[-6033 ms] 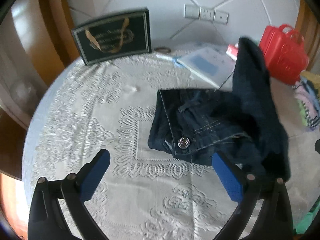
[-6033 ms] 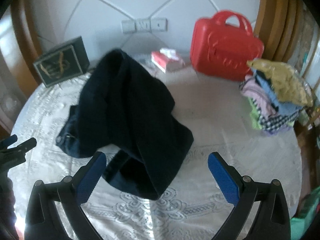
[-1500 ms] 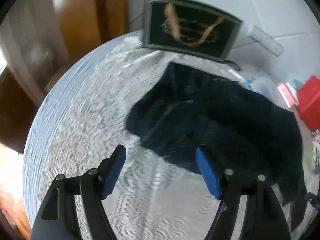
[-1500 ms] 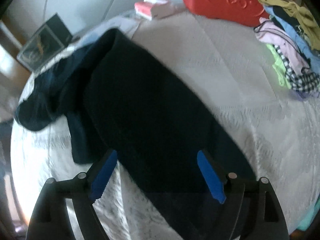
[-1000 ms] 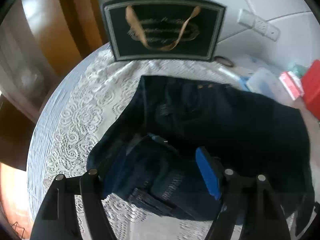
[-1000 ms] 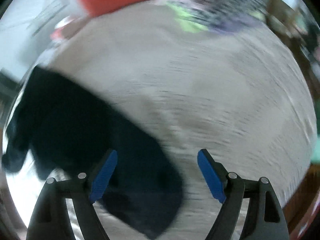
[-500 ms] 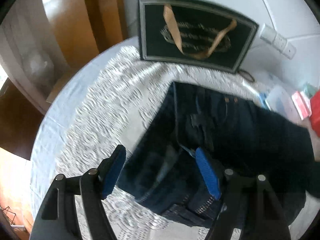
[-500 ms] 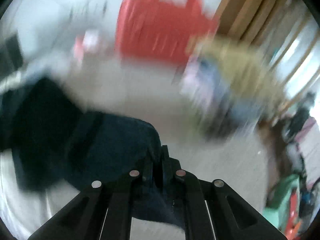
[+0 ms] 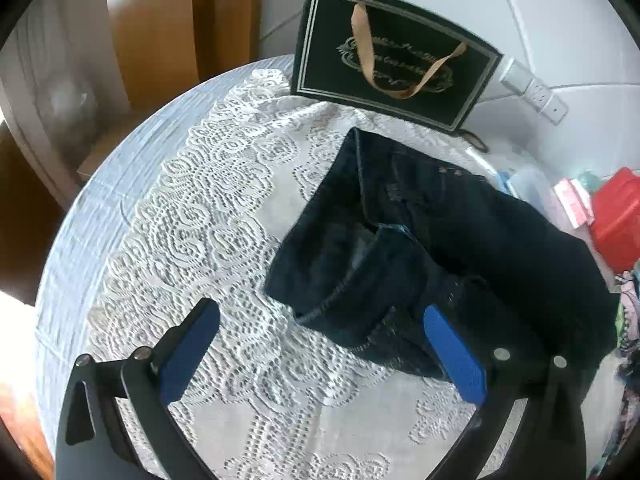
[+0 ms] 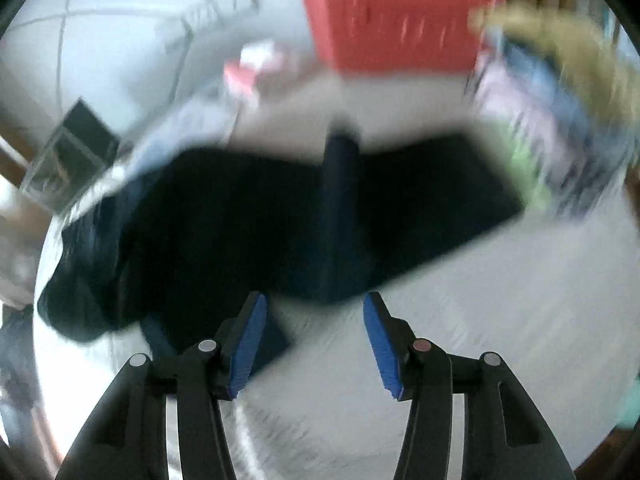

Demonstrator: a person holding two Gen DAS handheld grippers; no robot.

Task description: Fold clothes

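Observation:
Dark blue jeans (image 9: pixel 440 240) lie on the white lace tablecloth (image 9: pixel 208 216), waistband toward the left, partly folded over themselves. My left gripper (image 9: pixel 320 344) is open, hovering above the near edge of the waistband, holding nothing. In the blurred right wrist view the jeans (image 10: pixel 280 220) spread across the middle with a fold ridge standing up. My right gripper (image 10: pixel 312 340) is open just in front of the jeans' near edge.
A black gift bag (image 9: pixel 392 64) stands at the back of the table. A red plastic case (image 10: pixel 400 16) and a pile of coloured clothes (image 10: pixel 560 112) sit at the right. A pink tissue pack (image 9: pixel 572 200) lies by the wall. The table edge (image 9: pixel 80 208) curves at left.
My right gripper was shut on the jeans half a second ago and has opened, letting the fabric drop. The left gripper has drawn back a little and stays open.

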